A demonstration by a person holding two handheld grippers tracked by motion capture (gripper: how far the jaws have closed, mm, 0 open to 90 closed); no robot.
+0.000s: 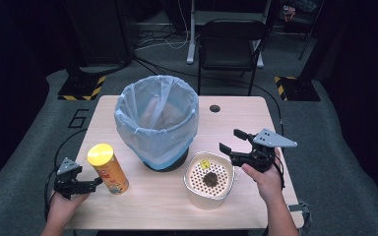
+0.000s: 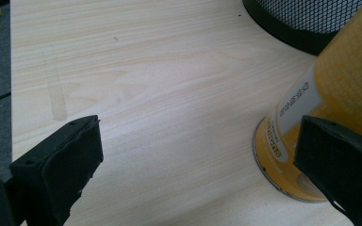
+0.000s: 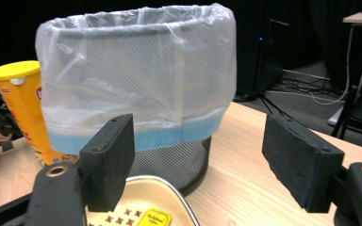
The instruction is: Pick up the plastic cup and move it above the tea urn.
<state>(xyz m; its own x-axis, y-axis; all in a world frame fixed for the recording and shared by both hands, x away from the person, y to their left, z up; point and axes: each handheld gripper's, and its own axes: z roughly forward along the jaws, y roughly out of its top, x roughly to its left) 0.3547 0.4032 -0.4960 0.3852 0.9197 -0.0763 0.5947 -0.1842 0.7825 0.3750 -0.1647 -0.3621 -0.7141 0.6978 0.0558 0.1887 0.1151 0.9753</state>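
Yellow canister stands upright on the table, to the left of the lined waste bin and a little nearer the person, well apart from the bin's base. The left gripper sits just beside the canister's lower part, jaws spread wide and released, one jaw next to the canister's base in the left gripper view, where bare wood lies between the jaws. To the right of the bin, the right gripper hovers with jaws apart and nothing between them, above the far edge of the cream container, which sits close in front of the bin.
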